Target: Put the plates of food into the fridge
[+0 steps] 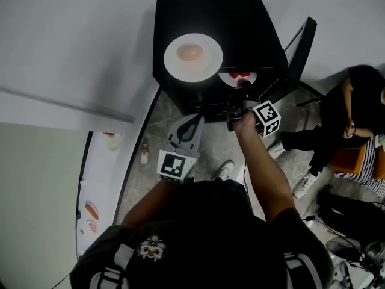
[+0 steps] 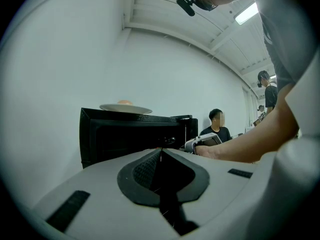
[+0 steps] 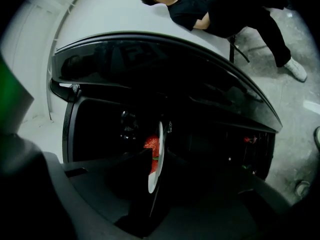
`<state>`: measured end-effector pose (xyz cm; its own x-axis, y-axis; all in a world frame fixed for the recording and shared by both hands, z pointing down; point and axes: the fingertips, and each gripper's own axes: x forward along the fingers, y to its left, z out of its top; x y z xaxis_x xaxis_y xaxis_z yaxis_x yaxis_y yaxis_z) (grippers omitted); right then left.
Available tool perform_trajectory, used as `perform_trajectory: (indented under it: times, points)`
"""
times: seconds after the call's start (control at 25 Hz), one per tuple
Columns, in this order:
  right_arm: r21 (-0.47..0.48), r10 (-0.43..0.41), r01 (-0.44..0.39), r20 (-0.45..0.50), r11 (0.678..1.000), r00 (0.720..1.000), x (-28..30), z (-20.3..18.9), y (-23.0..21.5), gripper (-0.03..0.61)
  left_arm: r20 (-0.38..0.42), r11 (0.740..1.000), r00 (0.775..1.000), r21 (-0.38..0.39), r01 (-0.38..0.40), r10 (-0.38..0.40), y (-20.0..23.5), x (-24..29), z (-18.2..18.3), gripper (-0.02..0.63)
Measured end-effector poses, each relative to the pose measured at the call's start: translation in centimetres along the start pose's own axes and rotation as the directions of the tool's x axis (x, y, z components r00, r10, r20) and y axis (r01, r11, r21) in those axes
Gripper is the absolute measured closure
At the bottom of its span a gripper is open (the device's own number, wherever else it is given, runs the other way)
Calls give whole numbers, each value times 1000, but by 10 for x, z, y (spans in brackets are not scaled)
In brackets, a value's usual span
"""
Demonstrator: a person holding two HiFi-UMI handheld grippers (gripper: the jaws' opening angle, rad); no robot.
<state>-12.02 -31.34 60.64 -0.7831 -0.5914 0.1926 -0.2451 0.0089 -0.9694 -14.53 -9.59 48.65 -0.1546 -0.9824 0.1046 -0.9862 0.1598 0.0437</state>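
Note:
A black mini fridge (image 1: 240,29) stands below me with its door (image 1: 299,46) swung open to the right. On its top lies a white plate (image 1: 193,57) with a pale round piece of food; the left gripper view shows this plate (image 2: 125,108) from the side. My right gripper (image 1: 242,95) is at the fridge's opening, shut on the rim of a second white plate (image 1: 237,77) with red food. In the right gripper view that plate (image 3: 156,169) shows edge-on between the jaws, a strawberry (image 3: 151,144) on it. My left gripper (image 1: 194,120) hangs shut and empty before the fridge (image 2: 130,134).
A person in black (image 1: 355,113) sits on a chair at the right, close to the open door. A small bottle (image 1: 144,154) stands on the floor left of the fridge. A white table (image 1: 96,179) with small items runs along the left.

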Motion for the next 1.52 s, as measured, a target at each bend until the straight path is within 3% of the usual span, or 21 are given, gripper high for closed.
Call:
perform_trajectory:
  times: [0.08,0.28,0.36,0.48,0.6,0.8,1.0,1.08,1.16,1.28,1.52]
  points:
    - [-38,-2,3,19,999,1000,-5,4,1,463,2,1000,1000,3,1,-1,0,0,2,591]
    - [-188,13,-10,12,982,1000,-25,8,8,457,9,1000,1000,8,6,-6,-3,-2,5,591]
    - [-287,28,-28,-7,958,1000,-34,10,14,459,16,1000,1000,10,14,-15,-6,-1,7,591]
    - [-463,64,-79,-49,883,997,-49,10,32,459,20,999,999,19,27,-28,-9,1,8,591]
    - [-623,120,-153,-96,767,988,-67,4,59,459,27,999,999,15,34,-34,-11,2,11,591]
    - [-815,219,-255,-161,520,962,-96,-12,110,513,46,999,998,6,40,-40,-12,6,24,591]
    - [-913,269,-312,-241,262,932,-119,-31,149,549,89,999,995,9,46,-46,-13,8,45,591]
    - [-934,278,-309,-254,177,926,-127,-35,161,554,102,999,994,1,49,-49,-12,9,51,591]
    - [-951,288,-288,-246,113,925,-136,-37,172,554,106,999,993,4,52,-52,-12,9,57,591]
    - [-965,335,-254,-217,69,917,-150,-39,187,554,114,999,992,11,46,-47,-12,7,67,591]
    - [-964,367,-253,-209,77,907,-162,-44,196,554,100,999,995,38,-18,14,-5,0,70,592]
